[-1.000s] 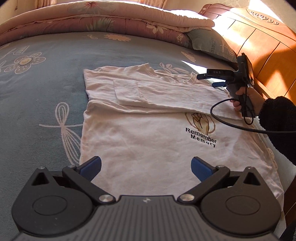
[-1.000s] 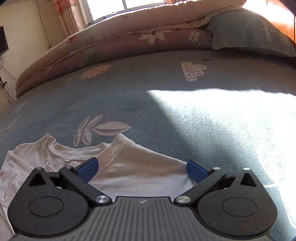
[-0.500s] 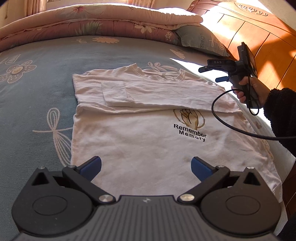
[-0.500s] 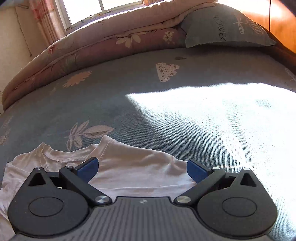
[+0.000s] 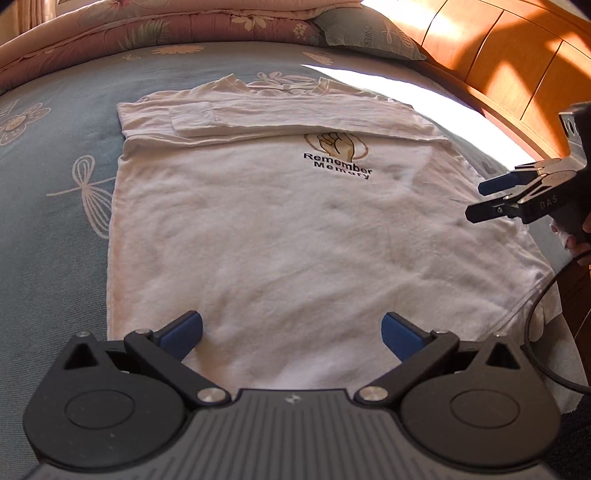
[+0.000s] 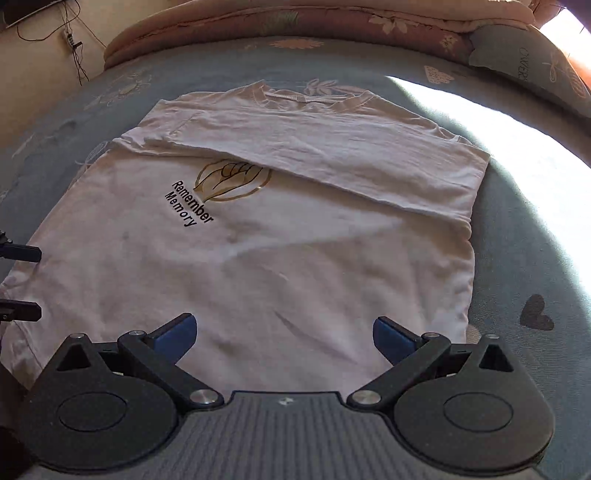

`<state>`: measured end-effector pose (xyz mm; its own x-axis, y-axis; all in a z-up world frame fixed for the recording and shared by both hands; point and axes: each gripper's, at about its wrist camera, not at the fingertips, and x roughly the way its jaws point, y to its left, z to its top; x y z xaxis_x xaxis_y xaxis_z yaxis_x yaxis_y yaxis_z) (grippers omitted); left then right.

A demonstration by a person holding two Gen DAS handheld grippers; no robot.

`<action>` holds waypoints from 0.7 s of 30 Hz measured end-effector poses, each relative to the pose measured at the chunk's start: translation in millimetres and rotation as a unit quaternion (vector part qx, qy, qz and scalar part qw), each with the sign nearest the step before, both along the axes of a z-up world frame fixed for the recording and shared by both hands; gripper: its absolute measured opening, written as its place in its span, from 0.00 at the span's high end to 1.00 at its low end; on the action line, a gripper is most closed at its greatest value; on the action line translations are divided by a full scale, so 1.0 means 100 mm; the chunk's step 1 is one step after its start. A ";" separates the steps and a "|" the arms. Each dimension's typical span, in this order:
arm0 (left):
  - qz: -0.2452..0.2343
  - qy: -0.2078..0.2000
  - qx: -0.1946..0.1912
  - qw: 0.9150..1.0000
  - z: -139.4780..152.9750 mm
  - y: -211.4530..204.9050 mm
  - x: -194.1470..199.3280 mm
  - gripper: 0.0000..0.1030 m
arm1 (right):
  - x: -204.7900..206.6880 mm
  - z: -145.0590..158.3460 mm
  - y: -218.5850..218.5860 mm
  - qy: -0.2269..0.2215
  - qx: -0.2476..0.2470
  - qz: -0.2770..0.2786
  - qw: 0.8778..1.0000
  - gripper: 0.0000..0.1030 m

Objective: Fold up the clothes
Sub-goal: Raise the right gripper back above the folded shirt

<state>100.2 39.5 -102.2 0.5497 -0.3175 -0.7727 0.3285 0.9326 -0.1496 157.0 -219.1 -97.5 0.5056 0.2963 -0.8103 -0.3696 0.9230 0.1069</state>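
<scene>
Bed [image 5: 48, 229] with blue flower-print sheet, rolled quilt [image 5: 147, 29] and pillow [image 5: 365, 33] far ahead of the tongs, wood headboard [image 5: 498, 66] off to the right of the left tongs. Shirt [image 5: 280, 236] lies flat on the sheet directly ahead of both tongs, one side panel with its sleeve [image 5: 199, 120] already folded over along the far edge, just covering the top of the "Remember Memory" print [image 5: 338, 166]. Left tongs [image 5: 291, 334] spread wide, nothing between the pads, hovering over the near long edge of the shirt. Right tongs [image 6: 282, 332] also spread and empty, over the same cloth; in the left view they show side-on at the right edge, over the shirt's right end. Fabric reads as thin cotton knit: light, limp, no stiffness, will drape and drag rather than hold shape, wrinkles easily, decent friction against the sheet so it shouldn't slide away. Near edge looks like the unfolded side, so probably the next fold. I'd pinch right at that edge, one tong toward each end, taking both layers together; a bite on the top layer only would split the shirt open. Lift low and even, else the middle sags and the fold line goes crooked
</scene>
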 end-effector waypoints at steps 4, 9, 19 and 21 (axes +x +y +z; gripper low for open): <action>0.008 0.000 -0.005 1.000 -0.02 0.05 -0.09 0.01 | -0.33 -0.16 0.02 -0.015 0.014 -0.022 1.000 0.00; 0.009 -0.004 -0.026 1.000 -0.03 0.15 -0.18 0.01 | -0.36 -0.20 -0.04 -0.027 0.022 -0.069 0.997 0.00; -0.015 -0.029 -0.011 0.999 -0.06 0.19 -0.36 0.01 | -0.48 -0.28 0.01 -0.067 -0.012 -0.066 0.995 0.00; -0.022 -0.033 0.017 0.999 -0.06 0.14 -0.41 0.01 | -0.51 -0.28 0.00 -0.069 -0.017 -0.066 0.995 0.00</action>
<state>58.7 53.1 -108.4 0.5866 -0.3162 -0.7456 0.3769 0.9215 -0.0942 105.6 -219.1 -125.2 0.6457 0.1930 -0.7387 -0.2531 0.9669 0.0314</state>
